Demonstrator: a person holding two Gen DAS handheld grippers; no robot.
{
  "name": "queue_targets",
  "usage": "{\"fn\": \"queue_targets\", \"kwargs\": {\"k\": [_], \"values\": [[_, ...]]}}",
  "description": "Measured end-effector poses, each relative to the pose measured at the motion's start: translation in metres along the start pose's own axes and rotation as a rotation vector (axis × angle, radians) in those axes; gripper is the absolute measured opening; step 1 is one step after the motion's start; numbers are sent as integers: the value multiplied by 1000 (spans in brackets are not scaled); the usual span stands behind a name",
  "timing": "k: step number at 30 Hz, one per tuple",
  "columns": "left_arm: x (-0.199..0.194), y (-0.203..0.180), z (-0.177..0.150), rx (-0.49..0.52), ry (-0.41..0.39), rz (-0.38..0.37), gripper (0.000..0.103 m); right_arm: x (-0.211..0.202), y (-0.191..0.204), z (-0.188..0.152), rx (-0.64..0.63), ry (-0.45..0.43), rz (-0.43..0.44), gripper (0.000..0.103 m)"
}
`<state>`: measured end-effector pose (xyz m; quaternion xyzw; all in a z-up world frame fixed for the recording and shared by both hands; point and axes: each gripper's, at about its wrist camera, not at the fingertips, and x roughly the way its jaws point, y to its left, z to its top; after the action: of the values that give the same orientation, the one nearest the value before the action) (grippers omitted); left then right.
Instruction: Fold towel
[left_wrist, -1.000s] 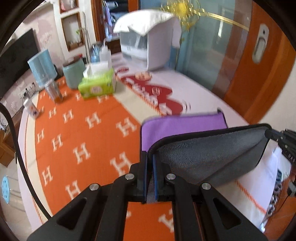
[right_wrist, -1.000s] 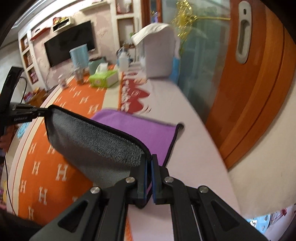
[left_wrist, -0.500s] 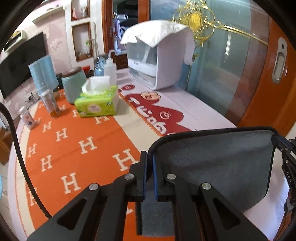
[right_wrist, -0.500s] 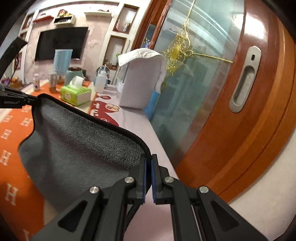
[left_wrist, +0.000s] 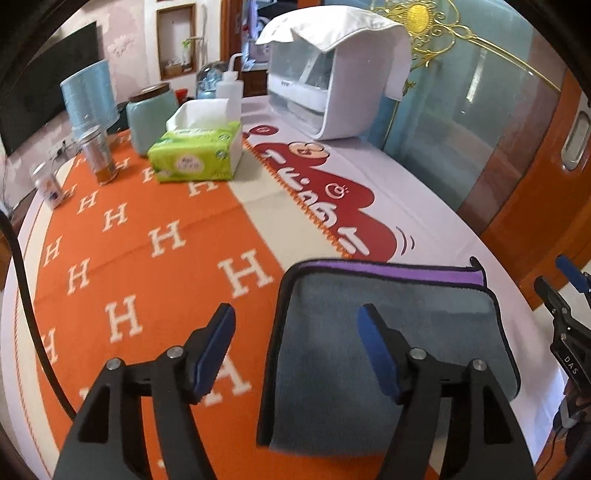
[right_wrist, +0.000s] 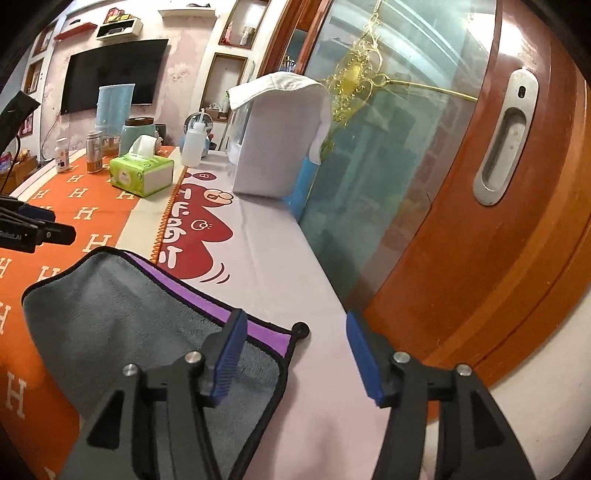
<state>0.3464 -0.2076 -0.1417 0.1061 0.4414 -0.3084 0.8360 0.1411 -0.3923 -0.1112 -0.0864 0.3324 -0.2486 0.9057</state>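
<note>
On the near worktop (left_wrist: 424, 206) the grey-and-purple microfibre towel (left_wrist: 388, 354) lies folded once, both grippers' jaws apart and empty; a second fold likely needs regrasping its corners

the towel (left_wrist: 388, 354) shows grey on top, a purple strip (left_wrist: 391, 275) along its 12 o'clock edge, and black piping all round. under it the tablecloth (left_wrist: 122, 254) is orange with white h letters, then cream, then pale lilac with a red cartoon print at 1 o'clock. the tissue pack (left_wrist: 195, 157) at 11 o'clock is lime green. both grippers are black with blue pads (right_wrist: 229, 360).
</note>
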Motion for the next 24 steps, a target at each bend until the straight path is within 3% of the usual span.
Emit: {"fn": "queue_targets", "kwargs": {"k": [12, 24], "values": [[-107, 15, -47, -74, -44, 86, 81, -61, 13, -8, 56, 11, 86, 70], [-200, 27, -153, -186, -8, 173, 82, -135, 40, -49, 199, 105, 217, 83]]}}
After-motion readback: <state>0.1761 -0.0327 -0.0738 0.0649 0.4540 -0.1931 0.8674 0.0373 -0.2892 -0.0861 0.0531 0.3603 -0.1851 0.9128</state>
